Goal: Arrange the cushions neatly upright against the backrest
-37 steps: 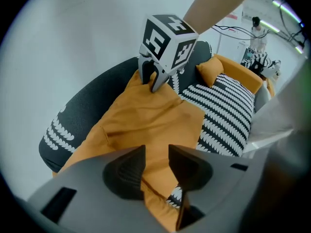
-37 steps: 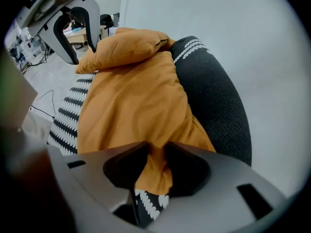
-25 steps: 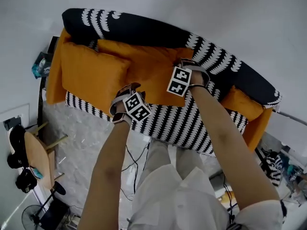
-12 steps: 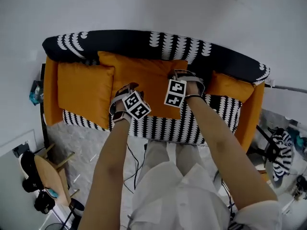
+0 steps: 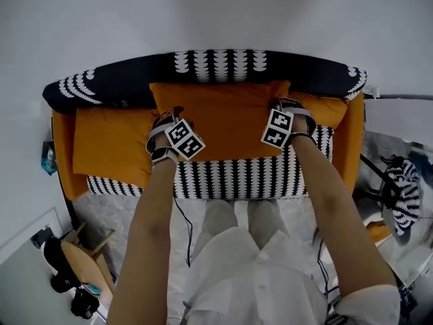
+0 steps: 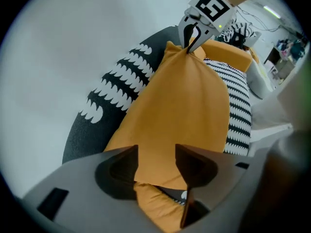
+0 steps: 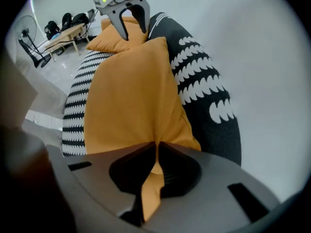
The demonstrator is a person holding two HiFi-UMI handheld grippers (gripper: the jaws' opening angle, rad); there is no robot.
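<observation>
"Left gripper view: how does the left claw (image 6: 156, 153) stand?"
"Spread; it has just been opening. A corner of the big orange cushion (image 6: 180, 101) lies between its pads, unsqueezed."
"And the right claw (image 7: 158, 147)?"
"Pressed together, pinching the cushion's other top corner."
"Where does that cushion sit?"
"It stretches from one claw to the other over the striped sofa seat (image 5: 230, 178). Its top edge touches the black-and-white backrest (image 5: 216, 63) just beyond both claws."
"Farther out?"
"A second orange cushion (image 5: 111, 144) lies outside the left claw, touching the big one. A smaller cushion (image 5: 333, 110) is tucked just past the right claw, by the orange armrest (image 5: 352, 141)."
</observation>
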